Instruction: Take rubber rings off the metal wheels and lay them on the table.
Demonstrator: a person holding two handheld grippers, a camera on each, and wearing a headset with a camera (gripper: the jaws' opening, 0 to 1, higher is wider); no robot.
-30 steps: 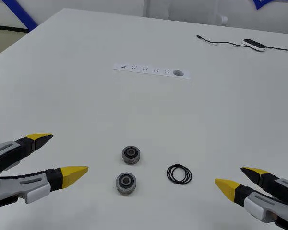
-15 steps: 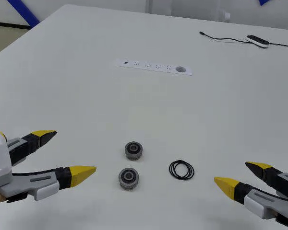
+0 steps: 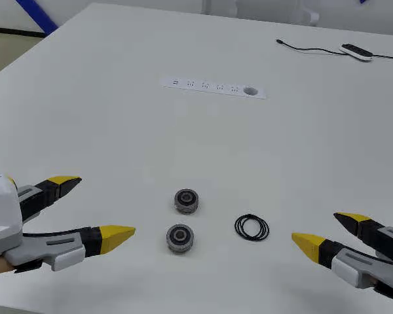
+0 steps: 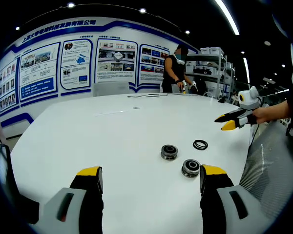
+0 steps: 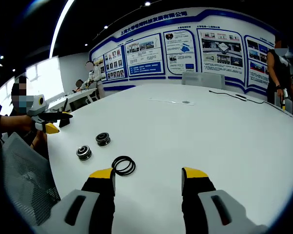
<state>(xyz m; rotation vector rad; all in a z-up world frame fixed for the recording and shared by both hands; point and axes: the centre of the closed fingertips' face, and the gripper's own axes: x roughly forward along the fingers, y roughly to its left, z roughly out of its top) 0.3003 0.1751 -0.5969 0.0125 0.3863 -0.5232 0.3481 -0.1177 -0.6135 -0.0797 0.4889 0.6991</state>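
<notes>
Two small metal wheels lie on the white table (image 3: 150, 131): the far wheel (image 3: 187, 201) (image 4: 169, 152) (image 5: 103, 139) and the near wheel (image 3: 180, 237) (image 4: 191, 167) (image 5: 84, 152). Black rubber rings (image 3: 252, 227) (image 4: 200, 144) (image 5: 123, 165) lie flat to the right of the wheels. My left gripper (image 3: 99, 209) (image 4: 151, 175) stands open left of the wheels, empty. At the front right, my right gripper (image 3: 329, 230) (image 5: 146, 174) is open too, nothing between its yellow tips, just right of the rings.
A white power strip (image 3: 213, 87) lies across the table's middle. A black cable with a small white-and-black device (image 3: 354, 51) rests at the far right. A person (image 4: 177, 68) stands beyond the table's far end; other people (image 5: 94, 73) are near another desk.
The head camera has shifted, so the whole scene sits slightly lower and to the right. Both grippers hold about the same open pose; wheels and rings have not moved on the table.
</notes>
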